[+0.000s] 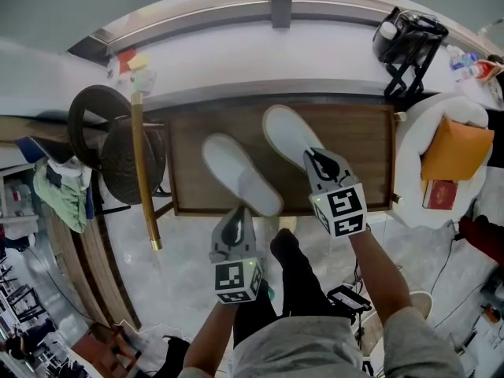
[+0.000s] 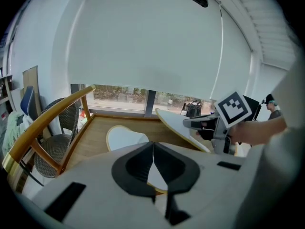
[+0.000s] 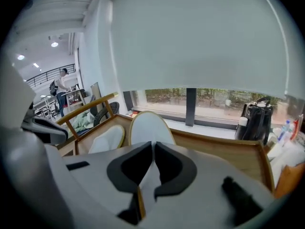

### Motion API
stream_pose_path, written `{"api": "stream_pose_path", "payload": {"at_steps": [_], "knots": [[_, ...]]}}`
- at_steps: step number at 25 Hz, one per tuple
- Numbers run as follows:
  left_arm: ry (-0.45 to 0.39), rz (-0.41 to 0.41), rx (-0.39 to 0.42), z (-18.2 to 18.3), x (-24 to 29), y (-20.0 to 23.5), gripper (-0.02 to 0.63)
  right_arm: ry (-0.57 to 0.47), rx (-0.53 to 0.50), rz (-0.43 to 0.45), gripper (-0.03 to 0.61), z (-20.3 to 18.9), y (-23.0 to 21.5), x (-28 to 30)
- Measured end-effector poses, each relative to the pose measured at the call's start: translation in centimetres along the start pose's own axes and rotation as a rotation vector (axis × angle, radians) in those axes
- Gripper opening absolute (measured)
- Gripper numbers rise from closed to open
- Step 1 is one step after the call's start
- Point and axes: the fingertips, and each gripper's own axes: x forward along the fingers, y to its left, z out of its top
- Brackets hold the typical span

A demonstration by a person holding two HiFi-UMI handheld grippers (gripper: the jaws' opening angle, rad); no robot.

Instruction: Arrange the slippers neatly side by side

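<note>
Two white slippers lie on a low wooden table (image 1: 370, 144). The left slipper (image 1: 240, 173) points up and left; my left gripper (image 1: 237, 217) is shut on its heel edge at the table's near rim. The right slipper (image 1: 290, 135) lies further back, and my right gripper (image 1: 317, 159) is shut on its heel. In the left gripper view the jaws (image 2: 153, 168) pinch the left slipper (image 2: 125, 136), while the right slipper (image 2: 178, 124) is tilted up in the right gripper (image 2: 209, 126). In the right gripper view the jaws (image 3: 153, 170) clamp the right slipper (image 3: 147, 127); the left slipper (image 3: 106, 140) lies beside it.
A wicker chair (image 1: 114, 144) with a wooden armrest (image 1: 145, 172) stands left of the table. A black bag (image 1: 405, 36) sits on the window ledge at the back right. A white seat (image 1: 417, 179) at the right carries an orange envelope (image 1: 455, 150). The person's legs are below.
</note>
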Motion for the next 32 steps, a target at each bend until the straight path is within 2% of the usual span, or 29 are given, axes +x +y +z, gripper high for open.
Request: {"api": "stream_pose_path", "payload": {"at_steps": [8, 19, 26, 32], "knots": [[-0.021, -0.029, 0.028, 0.7, -0.7, -1.3, 0.015, -0.014, 0.135, -0.114, 0.037, 0.6, -1.4, -4.4], [-0.014, -0.028, 0.046, 0.2, -1.4, -1.8, 0.015, 0.054, 0.351, -0.229, 0.037, -4.1, -2.5, -6.5], [0.007, -0.028, 0.066, -0.1, -0.7, -2.0, 0.015, 0.096, 0.452, -0.3, 0.037, -5.8, -4.0, -4.6], [0.02, 0.009, 0.051, 0.1, 0.1, -1.1, 0.015, 0.129, 0.495, -0.27, 0.038, -5.6, -3.5, -1.3]]}}
